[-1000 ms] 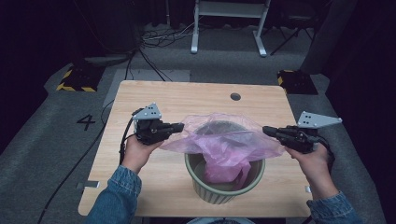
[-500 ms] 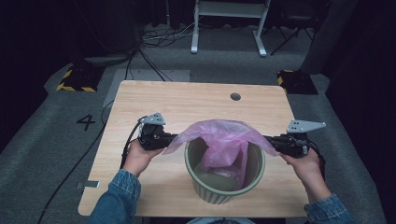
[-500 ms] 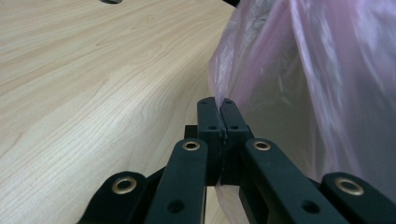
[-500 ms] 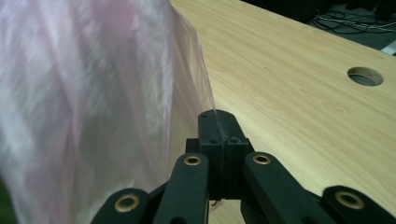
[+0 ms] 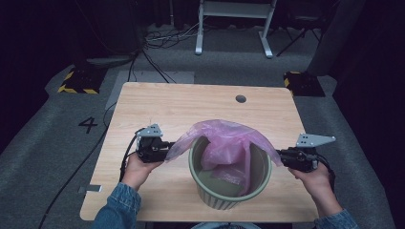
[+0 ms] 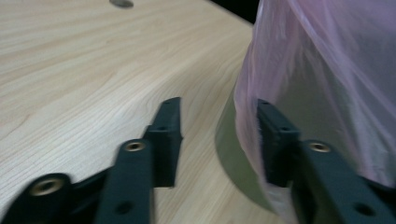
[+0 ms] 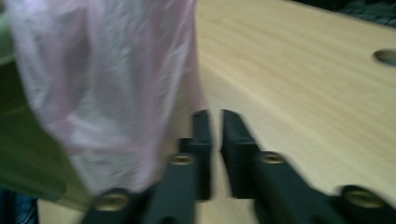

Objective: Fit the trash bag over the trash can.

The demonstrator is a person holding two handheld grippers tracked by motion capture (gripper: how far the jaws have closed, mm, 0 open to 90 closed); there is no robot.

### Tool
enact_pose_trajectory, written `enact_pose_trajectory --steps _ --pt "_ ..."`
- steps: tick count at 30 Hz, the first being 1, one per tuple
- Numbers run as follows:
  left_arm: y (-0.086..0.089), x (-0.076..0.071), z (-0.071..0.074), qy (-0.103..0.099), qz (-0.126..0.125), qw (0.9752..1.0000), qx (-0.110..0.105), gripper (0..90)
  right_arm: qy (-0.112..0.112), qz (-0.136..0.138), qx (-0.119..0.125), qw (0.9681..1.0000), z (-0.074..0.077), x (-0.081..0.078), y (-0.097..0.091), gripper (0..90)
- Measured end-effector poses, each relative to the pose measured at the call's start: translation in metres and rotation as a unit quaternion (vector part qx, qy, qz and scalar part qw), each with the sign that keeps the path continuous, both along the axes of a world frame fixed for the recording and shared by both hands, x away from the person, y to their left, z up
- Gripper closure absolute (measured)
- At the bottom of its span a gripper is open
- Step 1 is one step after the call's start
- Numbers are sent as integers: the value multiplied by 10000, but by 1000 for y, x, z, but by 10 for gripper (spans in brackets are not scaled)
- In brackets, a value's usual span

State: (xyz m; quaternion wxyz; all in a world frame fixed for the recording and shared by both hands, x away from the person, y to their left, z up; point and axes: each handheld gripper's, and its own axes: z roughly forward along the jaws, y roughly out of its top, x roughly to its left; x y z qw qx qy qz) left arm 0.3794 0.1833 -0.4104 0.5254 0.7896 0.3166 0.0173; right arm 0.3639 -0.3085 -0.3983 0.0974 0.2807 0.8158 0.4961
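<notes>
The bag (image 5: 229,143) is thin pink plastic, half transparent. The bin (image 5: 224,191) is pale green with ribbed lines on its wall. The desk (image 5: 191,105) is light wood with fine grain. Both grippers, left (image 5: 165,151) and right (image 5: 282,157), have black fingers (image 6: 168,135). The sleeves (image 5: 117,210) are blue denim. The grey floor (image 5: 47,157) carries a black "4" (image 5: 89,125).

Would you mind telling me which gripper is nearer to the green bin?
Left. The left gripper sits close beside the green bin's rim, with the pink bag against one jaw. The right gripper is slightly farther off, on the opposite side.
</notes>
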Motion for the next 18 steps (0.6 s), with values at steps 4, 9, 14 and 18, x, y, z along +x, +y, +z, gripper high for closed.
enact_pose_trajectory --steps 4,9,14,18 --pt "21 -8 14 -280 234 9992 -177 472 -413 -313 165 9985 14 -3 -13 587" --pt "49 -14 25 -455 673 9959 -393 421 -662 -371 375 9964 29 -11 -26 543" --pt "60 -7 27 -359 666 9948 -686 418 -985 -129 433 9941 44 -16 -18 476" --pt "41 6 25 -218 434 9979 -431 420 -1068 124 487 9930 52 -9 -2 425"
